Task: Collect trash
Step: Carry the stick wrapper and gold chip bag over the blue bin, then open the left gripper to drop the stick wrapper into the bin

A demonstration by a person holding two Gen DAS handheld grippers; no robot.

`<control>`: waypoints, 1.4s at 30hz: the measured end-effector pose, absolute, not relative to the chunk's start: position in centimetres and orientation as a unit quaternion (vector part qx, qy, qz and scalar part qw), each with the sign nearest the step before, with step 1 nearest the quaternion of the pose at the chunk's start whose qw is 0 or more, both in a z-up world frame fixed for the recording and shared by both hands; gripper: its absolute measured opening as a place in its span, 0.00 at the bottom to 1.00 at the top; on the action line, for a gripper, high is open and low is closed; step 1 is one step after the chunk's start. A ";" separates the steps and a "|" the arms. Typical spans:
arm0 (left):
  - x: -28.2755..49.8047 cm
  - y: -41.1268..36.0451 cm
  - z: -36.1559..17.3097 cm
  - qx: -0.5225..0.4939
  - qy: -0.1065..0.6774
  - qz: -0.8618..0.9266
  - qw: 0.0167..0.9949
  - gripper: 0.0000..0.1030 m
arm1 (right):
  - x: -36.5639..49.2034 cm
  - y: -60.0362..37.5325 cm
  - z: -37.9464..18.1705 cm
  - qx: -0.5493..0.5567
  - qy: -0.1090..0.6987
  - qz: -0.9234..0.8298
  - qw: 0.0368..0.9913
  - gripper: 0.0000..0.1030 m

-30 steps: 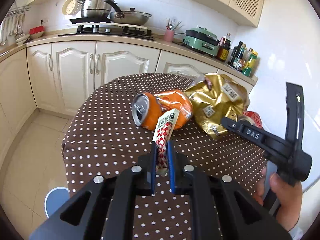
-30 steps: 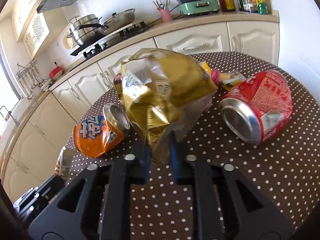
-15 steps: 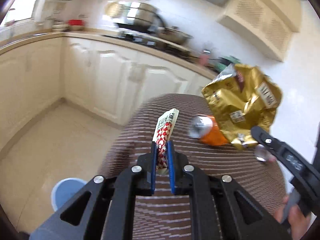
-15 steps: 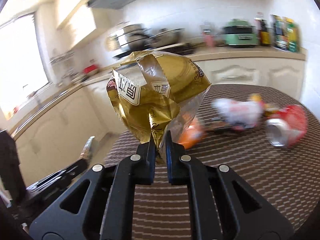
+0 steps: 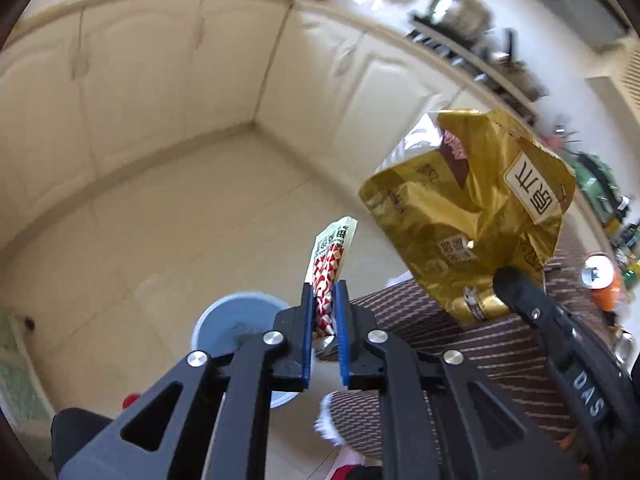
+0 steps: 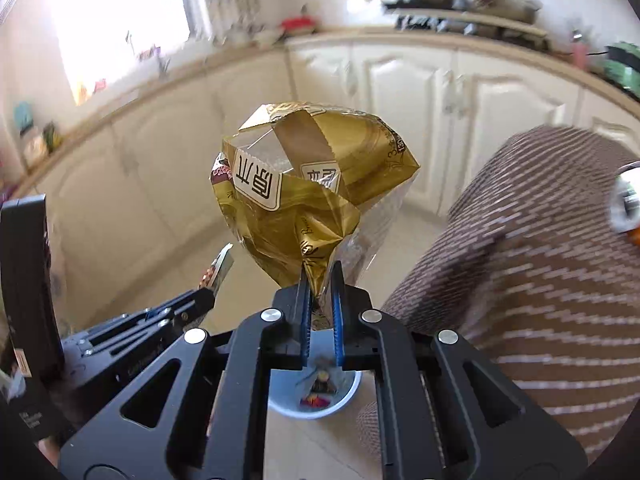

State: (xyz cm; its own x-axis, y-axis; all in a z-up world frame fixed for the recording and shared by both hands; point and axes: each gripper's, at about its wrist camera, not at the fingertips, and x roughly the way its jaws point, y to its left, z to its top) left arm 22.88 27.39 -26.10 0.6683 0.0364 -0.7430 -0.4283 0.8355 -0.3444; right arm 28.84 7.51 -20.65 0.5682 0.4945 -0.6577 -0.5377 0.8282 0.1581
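My left gripper [image 5: 324, 300] is shut on a small red-and-white checked wrapper [image 5: 330, 256] and holds it above the floor. Below it stands a light blue trash bin [image 5: 236, 320]. My right gripper [image 6: 320, 284] is shut on a crumpled gold snack bag [image 6: 308, 184], held in the air left of the table. The bag also shows in the left wrist view [image 5: 472, 208], and the wrapper in the right wrist view [image 6: 218, 270]. The bin [image 6: 316, 394] lies under the right gripper with some trash in it.
A round table with a brown dotted cloth [image 6: 540, 280] is at the right, with an orange can [image 5: 600, 280] lying on it. White kitchen cabinets [image 5: 160, 80] line the far walls. A tiled floor [image 5: 160, 220] spreads below.
Both grippers have swung left, off the table and out over the floor, carrying the wrapper and the gold bag. The blue bin has come under them.
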 end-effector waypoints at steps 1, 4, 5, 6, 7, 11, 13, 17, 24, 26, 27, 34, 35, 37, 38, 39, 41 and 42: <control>23.2 28.3 -27.5 -0.260 0.399 0.139 0.868 0.10 | 29.1 8.5 -21.7 -0.038 0.372 0.295 0.879 0.09; 24.3 30.2 -31.3 -0.273 0.433 0.146 0.846 0.10 | 30.4 11.5 -26.2 -0.064 0.414 0.296 0.859 0.09; 24.5 30.4 -32.3 -0.273 0.441 0.148 0.842 0.10 | 30.6 12.1 -27.3 -0.069 0.423 0.295 0.854 0.09; 24.9 30.8 -33.7 -0.276 0.451 0.151 0.835 0.10 | 31.0 12.8 -28.7 -0.076 0.434 0.293 0.849 0.09; 25.3 31.1 -35.0 -0.278 0.463 0.151 0.828 0.10 | 31.3 13.4 -30.1 -0.082 0.447 0.288 0.843 0.09; 26.9 31.5 -39.0 -0.287 0.500 0.150 0.804 0.10 | 32.5 14.3 -34.6 -0.092 0.483 0.274 0.827 0.09; 27.5 31.1 -41.0 -0.288 0.517 0.146 0.793 0.10 | 33.1 14.6 -36.3 -0.091 0.497 0.267 0.821 0.09; 29.1 31.1 -43.3 -0.287 0.540 0.139 0.779 0.12 | 34.5 15.0 -39.2 -0.088 0.522 0.254 0.809 0.09; 30.3 30.7 -45.3 -0.281 0.562 0.144 0.765 0.42 | 35.9 15.4 -43.1 -0.075 0.559 0.249 0.787 0.09; 30.3 30.9 -45.7 -0.285 0.564 0.148 0.761 0.42 | 35.9 15.5 -43.5 -0.073 0.564 0.249 0.784 0.09; 30.1 31.0 -46.1 -0.289 0.565 0.151 0.758 0.42 | 36.1 15.4 -43.6 -0.073 0.564 0.247 0.785 0.09; 29.8 32.0 -46.2 -0.302 0.561 0.166 0.752 0.44 | 36.7 16.2 -44.9 -0.059 0.575 0.250 0.777 0.10; 29.8 32.2 -46.1 -0.301 0.561 0.166 0.753 0.45 | 36.9 16.3 -45.0 -0.053 0.577 0.252 0.775 0.11; 29.7 32.2 -45.9 -0.301 0.559 0.167 0.754 0.46 | 37.1 16.4 -44.9 -0.043 0.578 0.257 0.773 0.12; 29.7 32.1 -45.7 -0.301 0.559 0.168 0.754 0.46 | 37.1 16.4 -45.1 -0.037 0.578 0.259 0.773 0.12; 29.5 32.4 -45.6 -0.300 0.559 0.170 0.754 0.46 | 37.2 16.3 -45.4 -0.033 0.579 0.260 0.772 0.13; 29.3 32.6 -45.4 -0.304 0.559 0.173 0.752 0.46 | 36.9 16.2 -45.2 -0.025 0.579 0.261 0.772 0.14; 29.2 32.7 -45.3 -0.305 0.558 0.174 0.752 0.46 | 36.8 16.1 -45.1 -0.022 0.579 0.259 0.773 0.15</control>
State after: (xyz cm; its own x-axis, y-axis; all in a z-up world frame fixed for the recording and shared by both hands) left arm 29.20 32.71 -45.25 0.3175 -0.0780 -0.9450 -0.6016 0.7538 -0.2643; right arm 36.85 16.14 -45.13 0.1964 0.3740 -0.9064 -0.4255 0.8653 0.2648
